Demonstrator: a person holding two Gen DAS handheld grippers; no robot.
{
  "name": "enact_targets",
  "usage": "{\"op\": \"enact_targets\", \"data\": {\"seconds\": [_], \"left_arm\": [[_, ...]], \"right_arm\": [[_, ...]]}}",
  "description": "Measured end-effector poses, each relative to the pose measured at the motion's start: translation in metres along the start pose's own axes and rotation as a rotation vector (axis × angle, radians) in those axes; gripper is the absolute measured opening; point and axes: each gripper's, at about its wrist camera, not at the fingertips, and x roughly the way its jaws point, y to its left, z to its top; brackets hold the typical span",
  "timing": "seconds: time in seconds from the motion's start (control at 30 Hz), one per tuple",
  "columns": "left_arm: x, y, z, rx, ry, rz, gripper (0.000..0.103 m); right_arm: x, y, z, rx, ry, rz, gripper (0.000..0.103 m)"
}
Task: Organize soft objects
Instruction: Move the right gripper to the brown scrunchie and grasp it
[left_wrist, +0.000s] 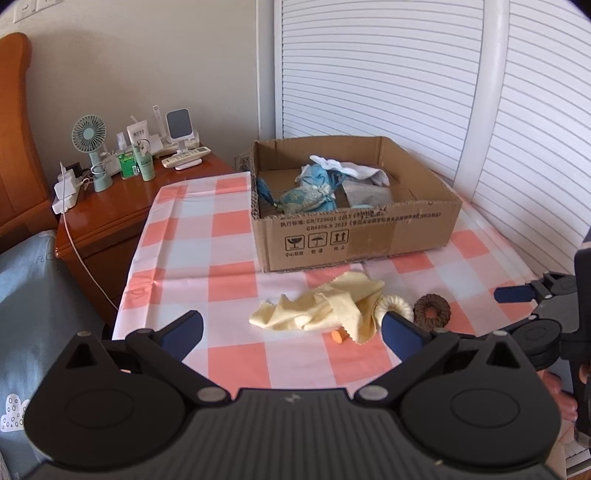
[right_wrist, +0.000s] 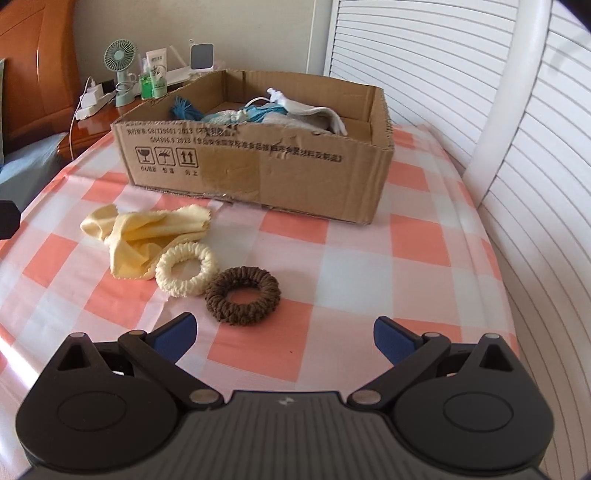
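Observation:
A crumpled yellow cloth (left_wrist: 325, 308) (right_wrist: 147, 236) lies on the checked tablecloth in front of the cardboard box (left_wrist: 354, 236) (right_wrist: 258, 173). Beside it lie a cream scrunchie (left_wrist: 395, 306) (right_wrist: 186, 270) and a brown scrunchie (left_wrist: 432, 312) (right_wrist: 242, 295), and a small orange piece (left_wrist: 339, 336) sits at the cloth's near edge. The box holds blue pouches (left_wrist: 310, 192), a white cloth (left_wrist: 354, 168) and a grey cloth. My left gripper (left_wrist: 291, 332) hangs open just short of the yellow cloth. My right gripper (right_wrist: 284, 334) is open and empty, close behind the brown scrunchie.
A wooden nightstand (left_wrist: 122, 206) at the left carries a small fan (left_wrist: 90, 147), bottles, remotes and a charger with a cable. White louvred doors (left_wrist: 424, 74) and a white curved bar stand behind the table. A blue pillow (left_wrist: 33, 295) lies at the near left.

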Motion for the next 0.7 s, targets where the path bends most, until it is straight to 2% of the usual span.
{"op": "enact_targets", "data": {"seconds": [0.37,0.6,0.7], "left_arm": [[0.021,-0.007,-0.003,0.026,0.05,-0.028,0.102],[0.035,-0.01,-0.002,0.035,0.076,-0.049,0.102],[0.044,-0.012,-0.001,0.038,0.088,-0.056,0.102]], "right_arm": [[0.024,-0.003,0.006,0.01,-0.008,0.018,0.103],[0.03,-0.014,0.007,0.031,-0.048,-0.021,0.103],[0.028,-0.016,0.006,0.025,-0.071,-0.007,0.094]]}}
